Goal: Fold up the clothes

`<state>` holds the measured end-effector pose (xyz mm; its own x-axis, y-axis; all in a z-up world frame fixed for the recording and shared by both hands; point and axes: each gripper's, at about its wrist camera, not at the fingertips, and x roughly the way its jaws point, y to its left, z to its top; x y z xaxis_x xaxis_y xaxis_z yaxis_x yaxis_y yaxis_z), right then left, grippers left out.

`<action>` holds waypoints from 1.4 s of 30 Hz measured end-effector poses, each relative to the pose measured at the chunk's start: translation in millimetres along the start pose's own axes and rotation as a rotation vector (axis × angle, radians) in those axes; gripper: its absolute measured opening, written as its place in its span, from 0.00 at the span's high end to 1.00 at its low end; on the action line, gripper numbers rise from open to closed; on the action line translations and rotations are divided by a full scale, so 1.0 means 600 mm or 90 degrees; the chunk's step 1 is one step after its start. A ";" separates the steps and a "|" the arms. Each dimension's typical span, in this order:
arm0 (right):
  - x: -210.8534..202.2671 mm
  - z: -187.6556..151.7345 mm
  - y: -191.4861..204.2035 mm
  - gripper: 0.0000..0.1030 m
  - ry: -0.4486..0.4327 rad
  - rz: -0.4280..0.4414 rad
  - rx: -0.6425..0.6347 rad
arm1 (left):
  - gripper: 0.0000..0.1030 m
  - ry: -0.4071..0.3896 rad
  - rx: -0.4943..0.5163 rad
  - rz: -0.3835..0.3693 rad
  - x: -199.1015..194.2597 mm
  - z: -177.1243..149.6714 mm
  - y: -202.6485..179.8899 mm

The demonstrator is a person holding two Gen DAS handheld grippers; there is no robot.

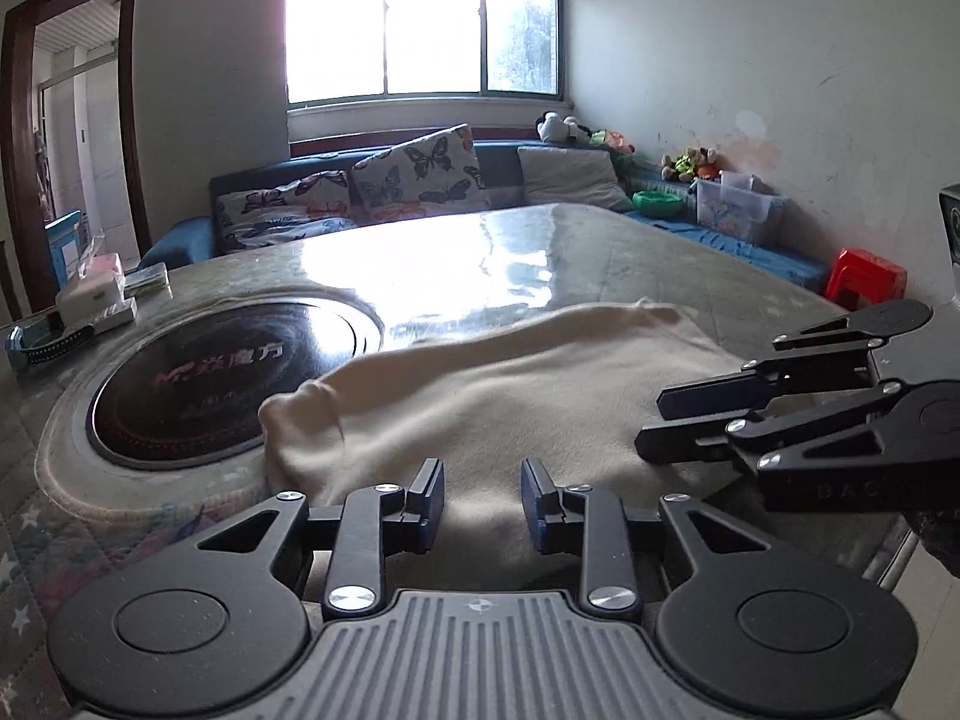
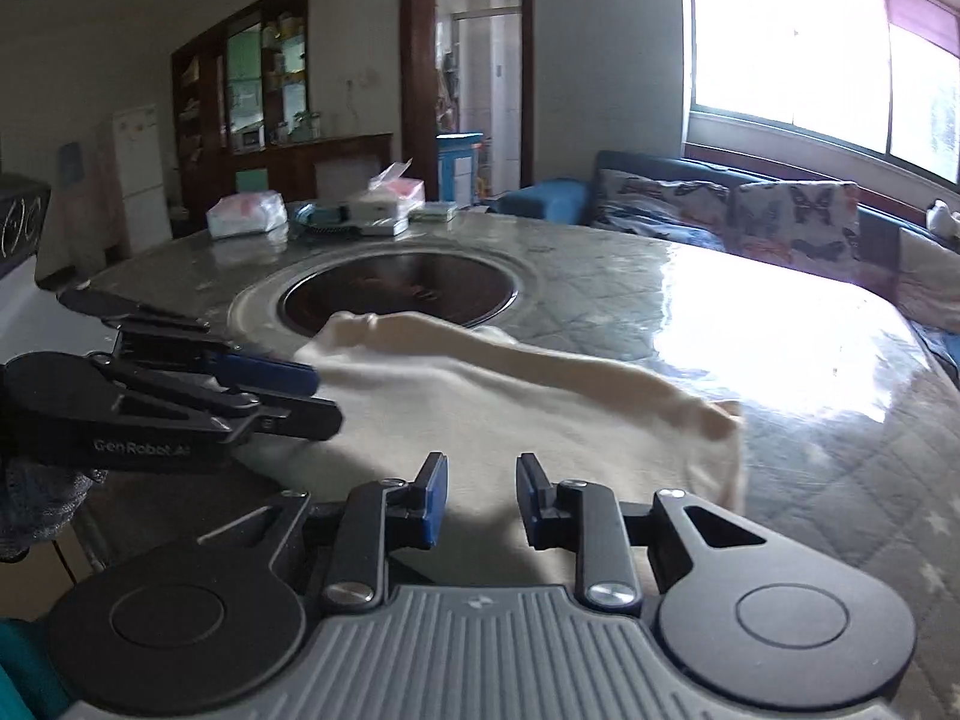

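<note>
Glossy quilted table (image 1: 456, 252) in a living room, sofa (image 1: 360, 192) and window (image 1: 420, 30) behind. Cream garment (image 1: 480, 396) spread on the near part of the table, partly folded, left end bunched and overlapping the rim of the round black cooktop (image 1: 228, 378) set into the tabletop; right end with a loose flap near the table's shiny patch (image 2: 720, 420). Left gripper (image 1: 483, 501) low over the near hem, jaws apart, cloth below the gap but not pinched. Right gripper (image 2: 480, 501) likewise parted over the near edge, nothing clamped; seen from the left view (image 1: 654, 420) close beside the other, over the garment's right side.

Likely faults, judged from this layout: slick surface letting the whole garment slide instead of folding; a shallow bite catching only the top layer and pulling the fold apart; bunched end dragging across the cooktop rim; close-set tools knocking together. Small boxes (image 1: 96, 300) at the far left edge, well apart, at little risk.
</note>
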<state>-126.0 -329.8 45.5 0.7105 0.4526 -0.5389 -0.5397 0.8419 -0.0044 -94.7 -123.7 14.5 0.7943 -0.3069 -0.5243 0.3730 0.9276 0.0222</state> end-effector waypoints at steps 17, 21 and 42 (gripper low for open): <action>0.007 0.017 0.030 0.66 0.007 0.016 -0.047 | 0.65 -0.016 -0.044 -0.005 -0.029 -0.001 0.032; 0.016 0.042 -0.013 0.65 0.012 -0.001 0.005 | 0.65 -0.002 -0.071 0.005 -0.021 0.000 0.053; 0.150 0.096 -0.108 0.82 0.085 -0.083 0.082 | 0.65 0.033 -0.129 0.013 -0.007 0.000 0.096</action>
<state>-1.1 -326.9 45.5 0.7004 0.3013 -0.6470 -0.3785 0.9254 0.0212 -76.5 -69.2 18.2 0.7731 -0.2803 -0.5689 0.2478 0.9592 -0.1358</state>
